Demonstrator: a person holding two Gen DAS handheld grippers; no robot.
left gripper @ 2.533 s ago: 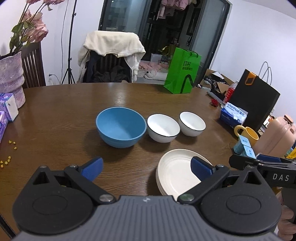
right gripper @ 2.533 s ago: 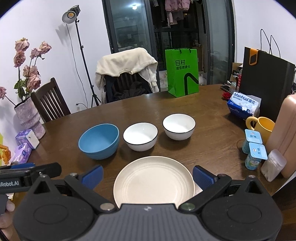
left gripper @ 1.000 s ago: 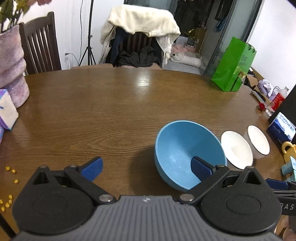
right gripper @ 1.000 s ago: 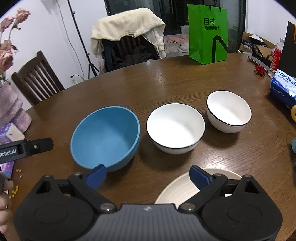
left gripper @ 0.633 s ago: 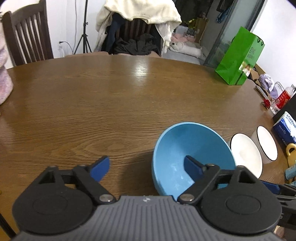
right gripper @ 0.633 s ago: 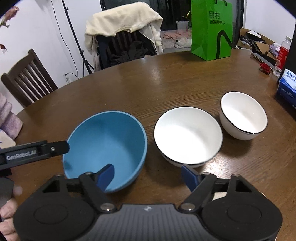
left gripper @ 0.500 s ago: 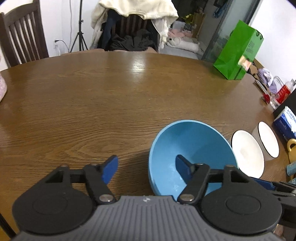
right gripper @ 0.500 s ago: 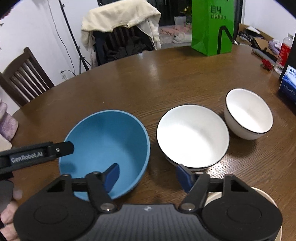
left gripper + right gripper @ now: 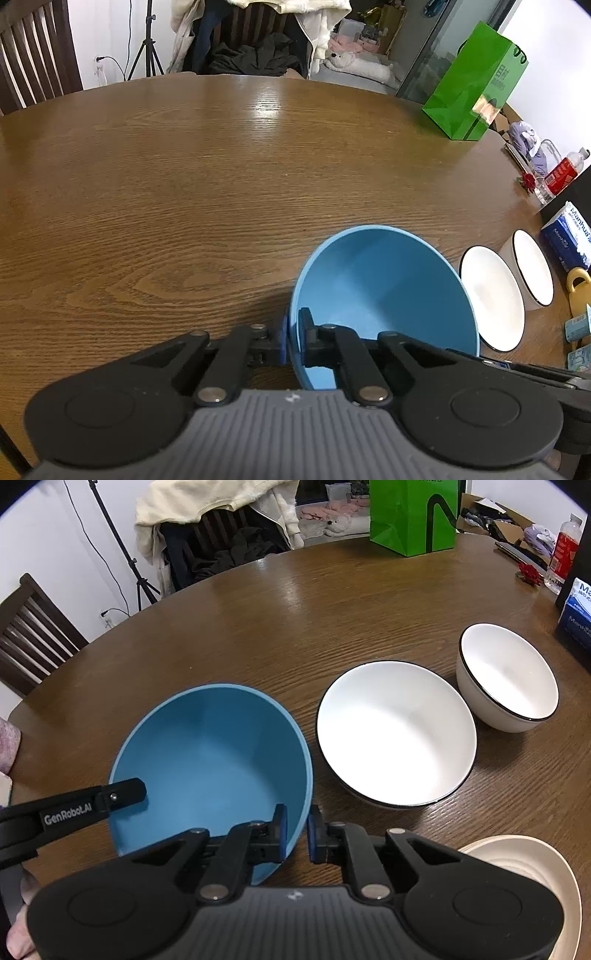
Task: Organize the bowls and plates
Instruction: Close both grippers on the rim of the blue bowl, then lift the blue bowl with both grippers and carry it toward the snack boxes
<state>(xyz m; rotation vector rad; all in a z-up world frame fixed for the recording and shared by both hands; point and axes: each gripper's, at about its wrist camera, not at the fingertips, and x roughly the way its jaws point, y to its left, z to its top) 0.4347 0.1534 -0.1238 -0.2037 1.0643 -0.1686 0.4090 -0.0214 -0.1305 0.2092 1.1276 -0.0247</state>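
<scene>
A blue bowl (image 9: 214,760) stands on the brown wooden table (image 9: 295,627), left of a large white bowl (image 9: 395,731) and a smaller white bowl (image 9: 509,679). My right gripper (image 9: 295,827) is closing tight on the blue bowl's near right rim, one pad inside and one outside. My left gripper (image 9: 293,332) is closing tight on the rim of the blue bowl (image 9: 384,291) from the opposite side. The right wrist view shows the left gripper (image 9: 127,794) at the bowl's left edge. A cream plate (image 9: 535,871) lies at the lower right, partly hidden by my right gripper.
A green paper bag (image 9: 412,513) stands at the table's far side. A blue tissue box (image 9: 569,232), a yellow mug (image 9: 580,291) and a red bottle (image 9: 563,554) crowd the right edge. Behind the table is a chair draped with clothes (image 9: 221,524).
Both grippers came forward and down to the blue bowl. Their jaws went from wide open to shut on its rim, left and right.
</scene>
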